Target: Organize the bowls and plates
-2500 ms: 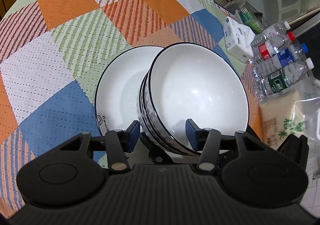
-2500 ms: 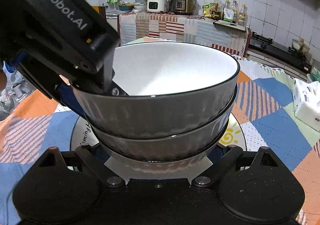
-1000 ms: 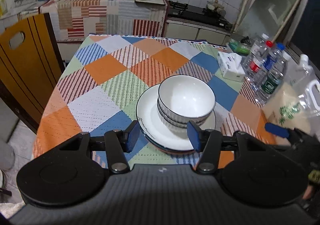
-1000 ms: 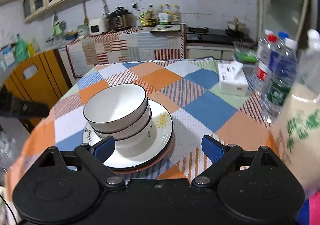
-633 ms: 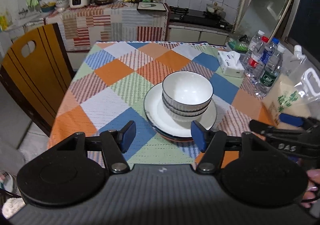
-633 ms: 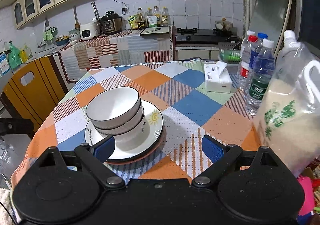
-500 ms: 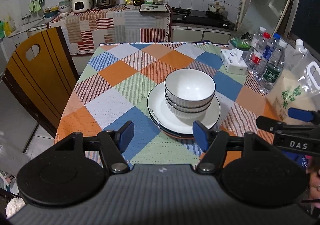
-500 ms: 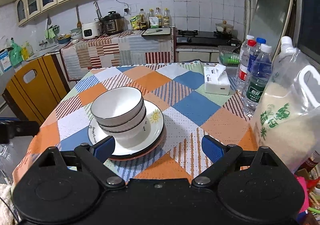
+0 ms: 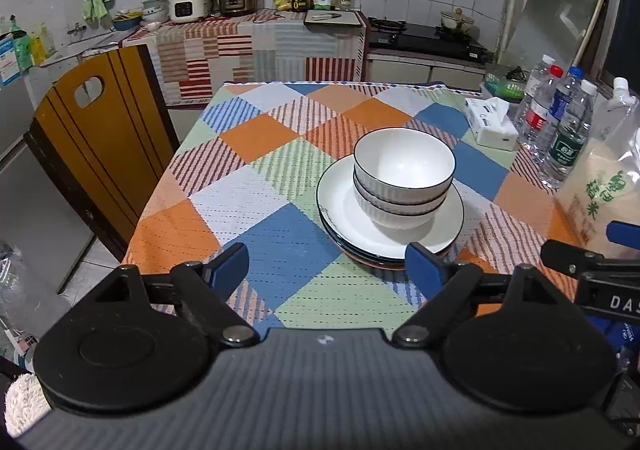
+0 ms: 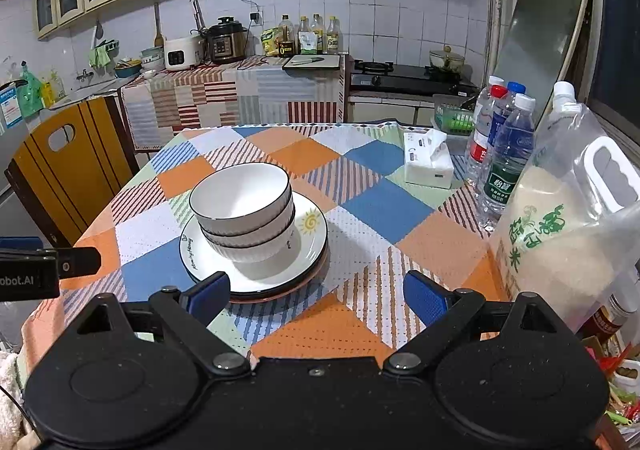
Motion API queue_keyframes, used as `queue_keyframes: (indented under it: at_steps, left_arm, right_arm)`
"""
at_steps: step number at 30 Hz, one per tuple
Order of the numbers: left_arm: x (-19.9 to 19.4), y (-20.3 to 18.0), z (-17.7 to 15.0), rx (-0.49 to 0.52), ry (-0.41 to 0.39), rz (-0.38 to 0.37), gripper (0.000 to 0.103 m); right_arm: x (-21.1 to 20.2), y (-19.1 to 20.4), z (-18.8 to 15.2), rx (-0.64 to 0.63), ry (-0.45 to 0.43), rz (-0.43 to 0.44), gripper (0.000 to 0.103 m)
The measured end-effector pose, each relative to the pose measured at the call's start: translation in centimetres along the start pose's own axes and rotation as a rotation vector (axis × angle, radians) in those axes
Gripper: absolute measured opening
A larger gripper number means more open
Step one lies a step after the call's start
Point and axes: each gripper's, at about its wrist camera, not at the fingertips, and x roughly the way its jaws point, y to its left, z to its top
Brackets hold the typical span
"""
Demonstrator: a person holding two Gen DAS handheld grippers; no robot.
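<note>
Bowls (image 9: 404,174) sit nested in a stack on the stacked plates (image 9: 344,206), on the checked cloth of the tabletop (image 9: 256,154), nearer my right side. My left tongs (image 9: 326,264) hang back from the plates, jaws opening, nothing between them. My right tongs (image 10: 316,292) stand wide apart and empty, with the plate rim just past the left pad. A tissue box (image 10: 428,164), water bottles (image 10: 504,146) and a rice bag (image 10: 560,234) line the right edge.

Each black plastic gripper, the left gripper (image 9: 326,264) and right gripper (image 10: 316,292), carries blue pads on two linkage arms. Silver screws pin the arms behind them, above round black discs and a ribbed housing.
</note>
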Motion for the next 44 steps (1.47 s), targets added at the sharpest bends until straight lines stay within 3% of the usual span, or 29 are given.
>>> queue_keyframes:
  at_steps: [8, 24, 29, 44]
  left_arm:
    - [-0.4, -0.1, -0.3, 0.0, -0.039, 0.014, 0.098]
    - [-0.8, -0.6, -1.0, 0.027, -0.087, 0.049, 0.098]
    - [-0.7, -0.8, -1.0, 0.039, -0.067, 0.081, 0.098]
    - [-1.2, -0.9, -1.2, 0.058, -0.093, 0.08, 0.098]
  right_arm:
    - [-0.5, 0.6, -0.3, -0.019, -0.018, -0.003, 0.096]
    - [-1.0, 1.9, -1.1, -0.058, -0.041, -0.022, 0.096]
    - [-0.9, 2.2, -1.3, -0.069, -0.038, -0.017, 0.095]
    - [-0.8, 2.0, -1.6, -0.053, -0.026, -0.026, 0.095]
